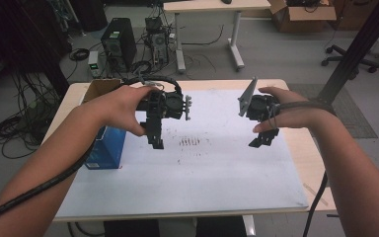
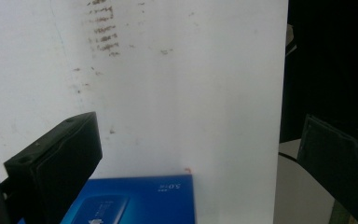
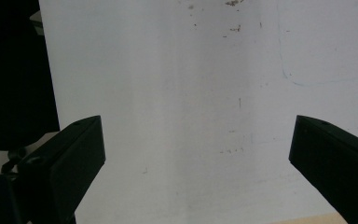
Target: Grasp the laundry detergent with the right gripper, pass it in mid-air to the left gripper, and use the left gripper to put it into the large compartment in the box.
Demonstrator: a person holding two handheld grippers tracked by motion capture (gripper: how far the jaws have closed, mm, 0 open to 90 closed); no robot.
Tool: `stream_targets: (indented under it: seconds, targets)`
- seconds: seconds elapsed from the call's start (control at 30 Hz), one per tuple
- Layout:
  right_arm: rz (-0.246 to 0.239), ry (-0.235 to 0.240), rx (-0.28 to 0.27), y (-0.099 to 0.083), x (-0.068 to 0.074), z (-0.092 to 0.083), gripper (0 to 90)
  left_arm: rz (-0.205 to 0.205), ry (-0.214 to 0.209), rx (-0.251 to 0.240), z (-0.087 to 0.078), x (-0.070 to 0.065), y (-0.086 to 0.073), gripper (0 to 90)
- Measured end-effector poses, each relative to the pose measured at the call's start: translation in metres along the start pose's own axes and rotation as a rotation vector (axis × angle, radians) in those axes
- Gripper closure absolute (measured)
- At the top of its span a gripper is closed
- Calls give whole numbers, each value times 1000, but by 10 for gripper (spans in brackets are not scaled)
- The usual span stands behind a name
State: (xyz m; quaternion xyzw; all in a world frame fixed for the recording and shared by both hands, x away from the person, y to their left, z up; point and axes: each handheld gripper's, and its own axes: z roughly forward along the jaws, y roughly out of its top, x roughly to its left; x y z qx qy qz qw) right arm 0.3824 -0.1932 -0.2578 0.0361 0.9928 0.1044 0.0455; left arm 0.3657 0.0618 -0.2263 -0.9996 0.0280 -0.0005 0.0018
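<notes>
Hovering above the white sheet [image 1: 217,163], both grippers are held clear of the table with jaws pointed down. The left gripper [image 1: 155,140] is seen with its jaws spread wide and nothing between them; in the left gripper view the blue box [image 2: 140,200] lies just below and ahead of the near jaw, part of it passing behind that jaw, with no contact evident. In the high view the box [image 1: 106,148] stands at the sheet's left edge, beside and under the left hand [image 1: 123,106]. The position is judged to be an approach: the jaws are opened in advance so that the box can be straddled. The right gripper [image 1: 262,139] is likewise opened wide and empty, with bare sheet between its jaws and nothing near them; it is judged to be held in reserve, well apart from the box. Dark scuff marks [image 1: 190,142] are noted on the sheet between the two grippers.
</notes>
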Motion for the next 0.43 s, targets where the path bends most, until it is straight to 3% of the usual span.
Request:
stream_targets:
  seconds: [0.27, 0.43]
  targets:
    - [-6, -1, 0, 1, 2, 0, 33, -5, 7, -1, 0, 0, 1, 2]
    - [4, 7, -7, -2, 3, 2, 32, -36, -1, -18, 3, 1, 0, 2]
